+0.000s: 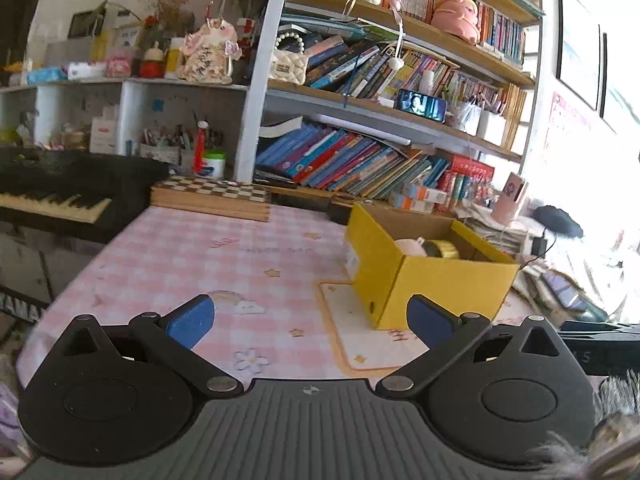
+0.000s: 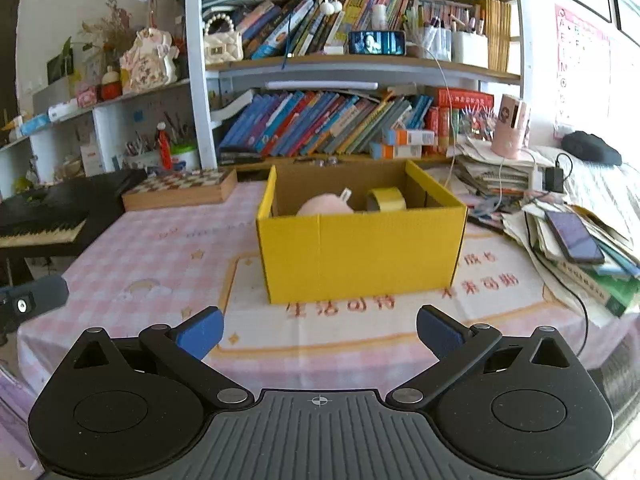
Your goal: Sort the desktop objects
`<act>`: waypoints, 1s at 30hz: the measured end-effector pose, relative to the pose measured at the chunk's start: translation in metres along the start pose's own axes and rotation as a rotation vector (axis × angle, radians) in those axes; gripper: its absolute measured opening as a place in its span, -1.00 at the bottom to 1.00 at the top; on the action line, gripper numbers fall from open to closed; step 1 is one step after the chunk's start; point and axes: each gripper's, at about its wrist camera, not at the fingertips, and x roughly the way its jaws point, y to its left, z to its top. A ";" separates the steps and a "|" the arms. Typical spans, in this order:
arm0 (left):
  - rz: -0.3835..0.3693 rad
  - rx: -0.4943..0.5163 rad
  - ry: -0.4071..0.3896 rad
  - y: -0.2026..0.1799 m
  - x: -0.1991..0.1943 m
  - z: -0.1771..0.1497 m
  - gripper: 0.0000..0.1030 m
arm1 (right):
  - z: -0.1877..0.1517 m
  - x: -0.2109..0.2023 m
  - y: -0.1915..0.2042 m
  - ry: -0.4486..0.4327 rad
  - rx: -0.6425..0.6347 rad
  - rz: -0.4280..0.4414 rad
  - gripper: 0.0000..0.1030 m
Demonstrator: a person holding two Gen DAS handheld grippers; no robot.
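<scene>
A yellow cardboard box [image 2: 360, 256] stands open on the pink checked tablecloth [image 2: 160, 248]. Inside it lie a pink round object [image 2: 324, 206] and a roll of yellow tape [image 2: 386, 199]. In the left wrist view the box [image 1: 400, 280] is ahead to the right, with the pink object [image 1: 410, 246] and the tape [image 1: 442, 249] inside. My left gripper [image 1: 310, 320] is open and empty above the cloth. My right gripper [image 2: 320, 332] is open and empty, a short way in front of the box. The left gripper's tip [image 2: 34, 298] shows at the far left of the right wrist view.
A wooden chessboard box [image 2: 180, 190] lies at the table's back left, beside a black keyboard [image 2: 40, 220]. Stacked papers, books and a phone [image 2: 574, 236] crowd the right side, with a cable. Bookshelves [image 2: 340, 120] stand behind the table.
</scene>
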 end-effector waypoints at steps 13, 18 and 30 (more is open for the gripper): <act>0.010 0.018 0.144 0.009 0.002 -0.010 1.00 | -0.021 -0.006 0.012 0.067 0.013 0.024 1.00; 0.043 -0.026 0.180 0.017 0.005 -0.014 1.00 | -0.022 -0.008 0.015 0.072 0.003 0.040 1.00; 0.036 -0.070 0.232 0.022 0.009 -0.022 1.00 | -0.023 -0.009 0.019 0.081 -0.008 0.045 1.00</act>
